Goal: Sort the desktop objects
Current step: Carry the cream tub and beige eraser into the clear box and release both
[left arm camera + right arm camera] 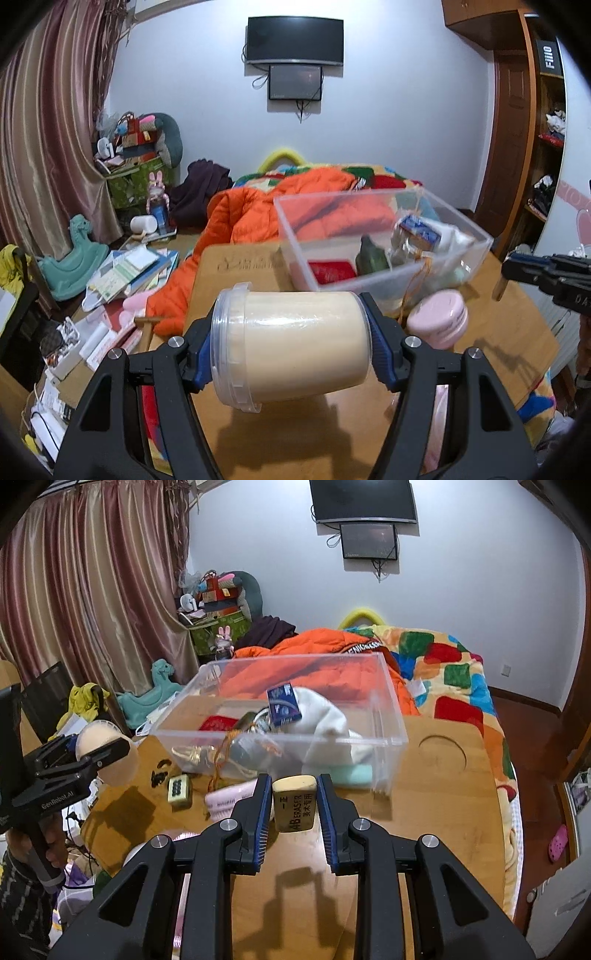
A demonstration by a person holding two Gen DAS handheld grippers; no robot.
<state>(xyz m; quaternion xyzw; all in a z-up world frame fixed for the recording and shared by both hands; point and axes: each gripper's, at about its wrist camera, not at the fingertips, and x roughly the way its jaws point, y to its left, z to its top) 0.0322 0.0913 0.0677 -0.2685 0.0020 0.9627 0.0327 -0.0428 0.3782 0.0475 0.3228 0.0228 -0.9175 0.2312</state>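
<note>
My left gripper (291, 347) is shut on a clear-lidded tub of cream-coloured stuff (295, 343), held on its side above the wooden table (332, 435). The same tub (107, 753) and left gripper (92, 755) show at the left of the right wrist view. Between the blue pads of my right gripper (293, 803) sits a tan eraser (294, 803), gripped and lifted off the table, in front of a clear plastic bin (288, 738). That bin (369, 280) holds a white cloth, a small blue box, a red item and cords. The right gripper (506, 269) enters the left wrist view from the right.
A pink round case (437, 323) lies beside the bin, and a mahjong-like tile (179, 790) rests on the table to the left. An orange quilt (240, 221) and patchwork blanket (443, 664) cover the bed behind. Books and clutter (129, 273) fill the left floor.
</note>
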